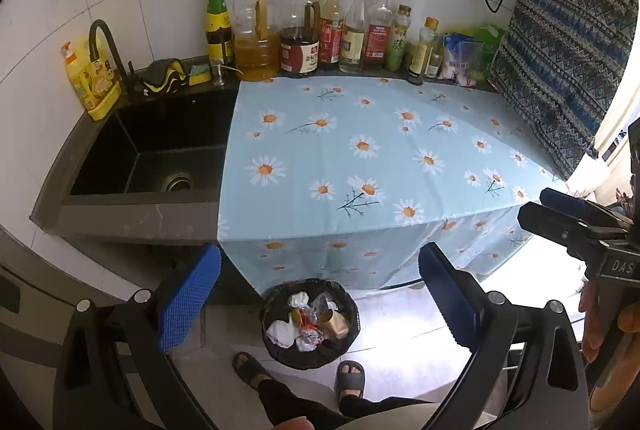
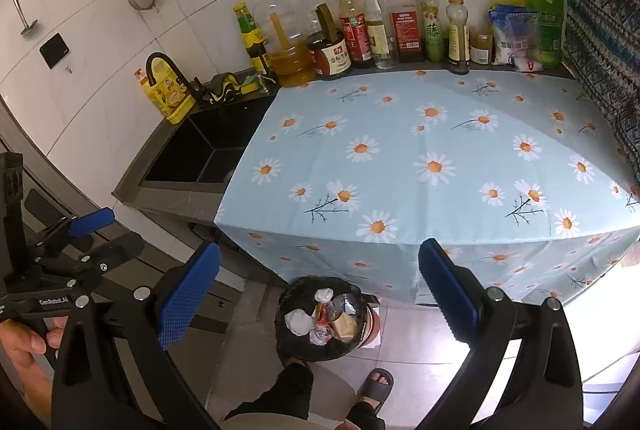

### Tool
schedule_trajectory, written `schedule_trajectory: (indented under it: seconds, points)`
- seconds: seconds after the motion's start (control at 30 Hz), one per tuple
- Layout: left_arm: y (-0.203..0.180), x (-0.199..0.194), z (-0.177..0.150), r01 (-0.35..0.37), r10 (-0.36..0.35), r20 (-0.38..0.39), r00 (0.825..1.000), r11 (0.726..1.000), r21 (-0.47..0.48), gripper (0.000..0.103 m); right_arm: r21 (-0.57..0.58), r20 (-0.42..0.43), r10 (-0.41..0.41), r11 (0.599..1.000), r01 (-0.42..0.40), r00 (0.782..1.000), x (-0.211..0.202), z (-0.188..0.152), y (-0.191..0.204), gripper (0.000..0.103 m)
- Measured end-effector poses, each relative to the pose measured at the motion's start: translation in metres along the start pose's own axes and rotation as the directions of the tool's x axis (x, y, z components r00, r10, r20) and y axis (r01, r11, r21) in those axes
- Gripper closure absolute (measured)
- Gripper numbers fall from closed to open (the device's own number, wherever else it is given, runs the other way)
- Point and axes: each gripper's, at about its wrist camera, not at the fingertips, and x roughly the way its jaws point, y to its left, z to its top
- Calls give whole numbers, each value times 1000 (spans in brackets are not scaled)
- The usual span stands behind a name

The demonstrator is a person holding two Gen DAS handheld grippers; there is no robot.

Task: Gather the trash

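Note:
A black-lined trash bin (image 1: pixel 276 304) stands on the floor in front of the counter, holding crumpled white paper (image 1: pixel 280 332), wrappers and a brown carton. It also shows in the right wrist view (image 2: pixel 286 304). My left gripper (image 1: pixel 320 300) is open and empty, held above the bin. My right gripper (image 2: pixel 320 300) is open and empty, also above the bin. The right gripper shows at the right edge of the left wrist view (image 1: pixel 548 209). The left gripper shows at the left of the right wrist view (image 2: pixel 104 234). The daisy-print cloth (image 1: pixel 360 149) on the counter bears no trash.
A black sink (image 1: pixel 160 149) with a faucet lies left of the cloth. Several sauce and oil bottles (image 1: pixel 304 29) line the back wall. A patterned cloth (image 1: pixel 560 49) hangs at right. The person's sandalled feet (image 1: pixel 350 378) stand beside the bin.

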Motion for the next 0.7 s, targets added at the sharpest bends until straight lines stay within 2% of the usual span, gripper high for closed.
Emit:
schedule_trajectory:
  seconds: [0.7]
  points:
    - [-8,10,1,22,-22,-18,1000,1000,-9,7,14,-30,-22,1000,22,999,4,-2,-11,5]
